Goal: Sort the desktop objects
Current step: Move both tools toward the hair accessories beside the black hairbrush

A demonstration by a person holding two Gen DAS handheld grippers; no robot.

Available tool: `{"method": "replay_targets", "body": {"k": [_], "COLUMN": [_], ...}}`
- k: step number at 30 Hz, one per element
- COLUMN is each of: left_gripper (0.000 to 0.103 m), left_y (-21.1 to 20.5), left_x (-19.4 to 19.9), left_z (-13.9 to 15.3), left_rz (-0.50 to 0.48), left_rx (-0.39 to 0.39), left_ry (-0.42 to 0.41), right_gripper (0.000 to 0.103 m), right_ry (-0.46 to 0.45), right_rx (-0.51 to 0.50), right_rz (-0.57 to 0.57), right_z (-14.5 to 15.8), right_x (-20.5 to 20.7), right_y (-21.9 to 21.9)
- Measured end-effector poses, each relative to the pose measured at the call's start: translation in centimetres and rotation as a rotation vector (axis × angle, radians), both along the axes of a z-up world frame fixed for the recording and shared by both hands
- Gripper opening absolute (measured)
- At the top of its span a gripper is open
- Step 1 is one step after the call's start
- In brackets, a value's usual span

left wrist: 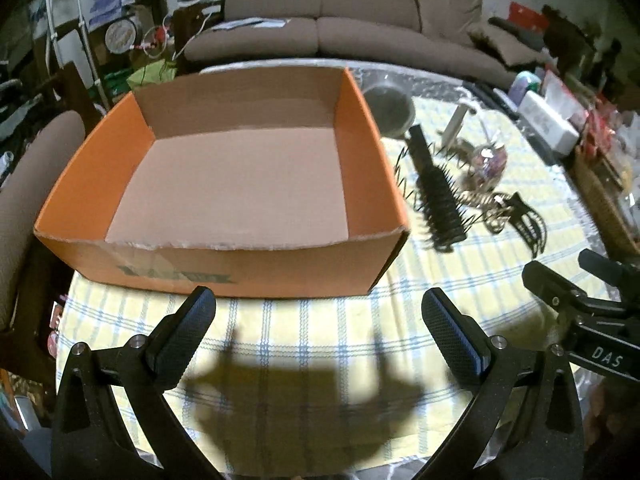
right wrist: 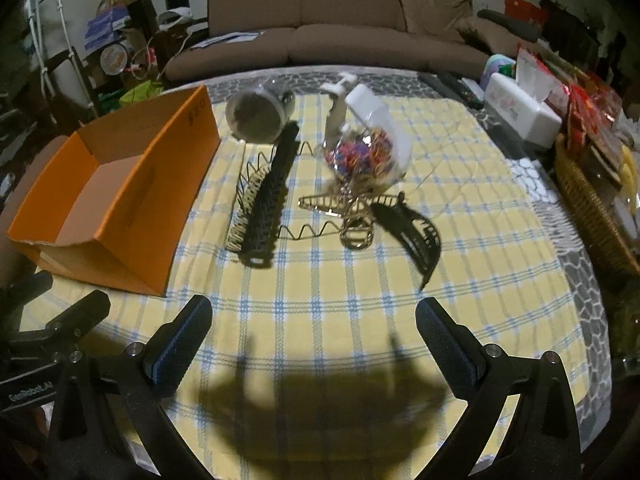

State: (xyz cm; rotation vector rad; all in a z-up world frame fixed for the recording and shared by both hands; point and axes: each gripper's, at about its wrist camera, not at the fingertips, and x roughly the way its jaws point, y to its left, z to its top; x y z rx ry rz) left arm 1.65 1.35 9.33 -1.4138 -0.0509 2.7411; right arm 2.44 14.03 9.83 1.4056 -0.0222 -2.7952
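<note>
An orange cardboard box (left wrist: 360,152) with nothing in it sits on the checked cloth, just beyond my open left gripper (left wrist: 316,320). To its right lie a black hairbrush (left wrist: 436,188), a black claw clip (left wrist: 528,216) and a gold clip (left wrist: 484,204). In the right wrist view my right gripper (right wrist: 314,330) stands open over bare cloth, well short of the hairbrush (right wrist: 268,196), the gold clip (right wrist: 348,216), the claw clip (right wrist: 416,232), a clear jar of coloured bands (right wrist: 368,148), a dark jar on its side (right wrist: 256,114) and the box (right wrist: 132,200).
A black zigzag wire band (right wrist: 296,208) loops round the brush. A white pump bottle (right wrist: 338,112) stands behind the jar. A white tissue box (right wrist: 524,112) and a wicker basket (right wrist: 588,204) crowd the right edge. A brown sofa (right wrist: 340,24) lies beyond the table.
</note>
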Motion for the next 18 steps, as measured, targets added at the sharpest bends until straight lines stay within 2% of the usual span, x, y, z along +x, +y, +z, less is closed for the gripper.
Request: {"method": "replay_targets", "body": {"k": [7,18], "left_gripper": [0.103,0.103], "left_y": [0.7,2.9], "left_x": [0.1,-0.8], "left_z": [2.1,3.5], "left_rz": [-0.023,-0.058], "left_rx": [-0.009,-0.037], "left_ry": [0.037,0.062], "right_gripper": [0.103,0.103], "right_ry": [0.022,0.052], "right_rx": [0.027,0.036], "right_rz": [0.005,-0.018], "right_z": [1.6,3.4], "right_x": [0.6,0.8], "right_y": [0.6,2.9]}}
